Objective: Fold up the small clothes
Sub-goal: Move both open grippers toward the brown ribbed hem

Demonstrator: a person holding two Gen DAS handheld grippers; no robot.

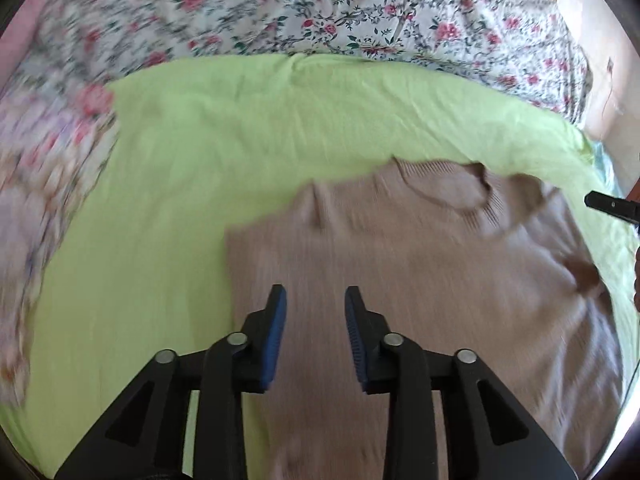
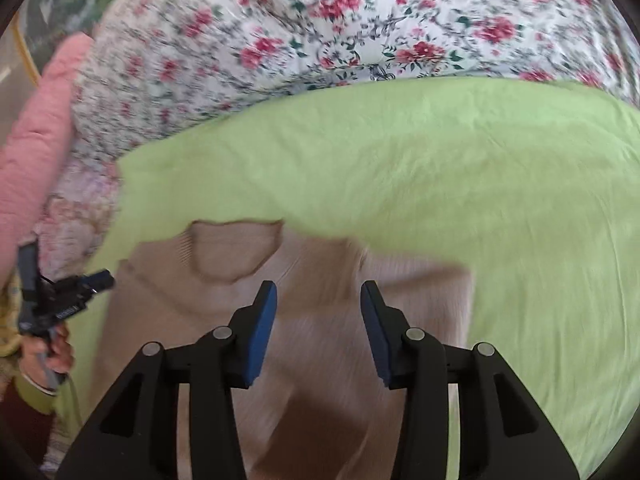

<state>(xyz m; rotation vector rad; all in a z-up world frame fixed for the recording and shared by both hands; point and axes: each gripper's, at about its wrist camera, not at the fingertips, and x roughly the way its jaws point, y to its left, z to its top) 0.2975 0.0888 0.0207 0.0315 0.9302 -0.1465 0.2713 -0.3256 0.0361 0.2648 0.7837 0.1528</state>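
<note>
Two hand-held grippers are out in front of me, both with their jaws apart and nothing between the blue pads. My left hand-held gripper hangs over the near left part of the tan sweater, close to its left edge. My right hand-held gripper hangs over the sweater's right half, just near of the collar, which lies toward the far side. The sweater lies mostly flat, with some wrinkles, on a light green sheet. Beyond the sheet, on the far side, is a flowered bedspread, and a pink quilted cover lies at far left.
</note>
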